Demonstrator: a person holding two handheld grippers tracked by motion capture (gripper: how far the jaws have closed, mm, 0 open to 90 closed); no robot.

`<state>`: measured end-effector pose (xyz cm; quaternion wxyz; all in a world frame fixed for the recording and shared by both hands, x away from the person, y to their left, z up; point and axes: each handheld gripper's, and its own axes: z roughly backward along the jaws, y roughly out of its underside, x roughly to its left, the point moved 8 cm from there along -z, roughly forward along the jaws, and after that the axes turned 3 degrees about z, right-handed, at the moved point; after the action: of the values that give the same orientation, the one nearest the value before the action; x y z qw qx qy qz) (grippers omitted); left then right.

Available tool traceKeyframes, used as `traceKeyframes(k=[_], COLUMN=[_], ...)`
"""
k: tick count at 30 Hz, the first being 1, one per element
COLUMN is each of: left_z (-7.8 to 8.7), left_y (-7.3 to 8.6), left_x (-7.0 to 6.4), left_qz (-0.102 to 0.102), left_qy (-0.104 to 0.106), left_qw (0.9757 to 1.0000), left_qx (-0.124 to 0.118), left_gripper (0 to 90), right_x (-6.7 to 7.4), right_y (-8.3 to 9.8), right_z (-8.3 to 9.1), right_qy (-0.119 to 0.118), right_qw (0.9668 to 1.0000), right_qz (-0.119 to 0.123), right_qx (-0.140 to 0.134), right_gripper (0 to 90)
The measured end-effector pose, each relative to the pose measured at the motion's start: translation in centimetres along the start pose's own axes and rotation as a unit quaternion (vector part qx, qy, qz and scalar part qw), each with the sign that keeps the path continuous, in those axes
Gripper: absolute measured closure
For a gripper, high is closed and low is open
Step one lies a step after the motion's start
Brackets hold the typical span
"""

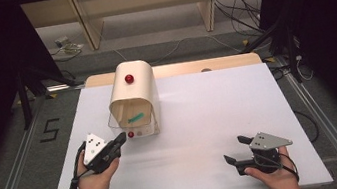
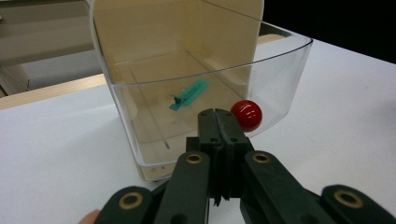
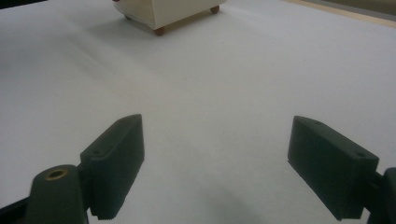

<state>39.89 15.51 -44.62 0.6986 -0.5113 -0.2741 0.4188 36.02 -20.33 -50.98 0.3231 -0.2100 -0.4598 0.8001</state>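
Note:
A cream box point(image 1: 132, 92) with a rounded top stands on the white table point(image 1: 210, 113), left of centre. A red knob point(image 1: 129, 78) sits on its top. Its clear curved front point(image 2: 280, 79) is swung open and carries a second red knob point(image 2: 246, 115). A small teal piece point(image 2: 188, 94) lies inside on the box floor. My left gripper point(image 2: 218, 116) is shut with nothing between its jaws, its tip just left of the lower knob point(image 1: 131, 134). My right gripper point(image 1: 233, 148) rests open near the table's front right, nothing between its fingers point(image 3: 116, 154).
The box corner and its small brown feet point(image 3: 159, 31) lie far ahead of the right gripper, with bare white table between. Wooden shelving point(image 1: 142, 2) and floor cables point(image 1: 245, 12) sit beyond the table. A "5" point(image 1: 49, 130) marks the floor at left.

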Motion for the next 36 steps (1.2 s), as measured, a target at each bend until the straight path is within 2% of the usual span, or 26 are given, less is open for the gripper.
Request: traceKeyframes(k=[36], left_z=[-0.90], left_y=[-0.09], left_x=[0.87], left_qz=[-0.001], left_qy=[-0.010], left_qw=[0.9999], left_qx=[0.002], left_gripper=[89.6], right_x=[-0.02], right_y=[0.01], right_z=[-0.01], right_qy=[0.001], right_qw=[1.0000], right_qz=[-0.001], right_qx=[0.000], right_gripper=[19.8])
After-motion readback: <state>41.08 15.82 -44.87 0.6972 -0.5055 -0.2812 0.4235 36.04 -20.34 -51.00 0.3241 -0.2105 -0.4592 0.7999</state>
